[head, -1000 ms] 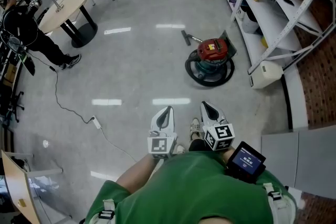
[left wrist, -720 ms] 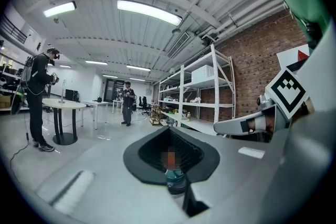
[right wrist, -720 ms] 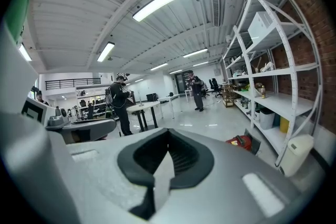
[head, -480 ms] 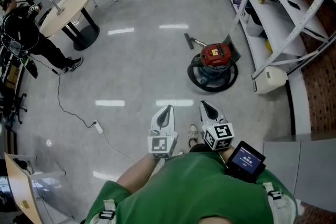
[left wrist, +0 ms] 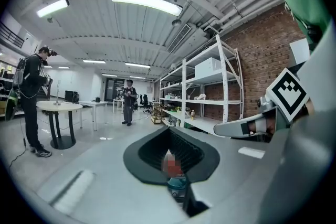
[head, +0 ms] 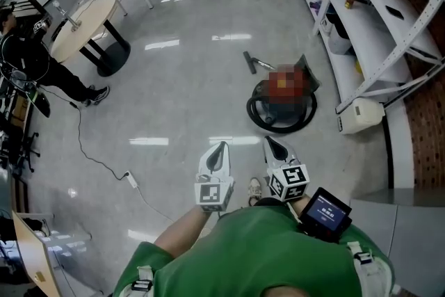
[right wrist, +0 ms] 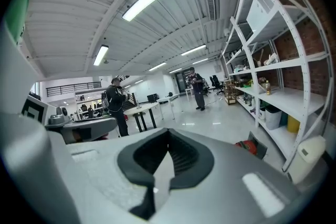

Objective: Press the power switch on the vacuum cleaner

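The top of the vacuum cleaner (head: pixel 278 115) is blurred, its details unreadable.

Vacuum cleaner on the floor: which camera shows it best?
The head view: the whole vacuum cleaner sits on the floor beside the shelving, though a blur patch covers its top. The left gripper view shows only a sliver of it through the jaw slit; the right gripper view just a red corner.
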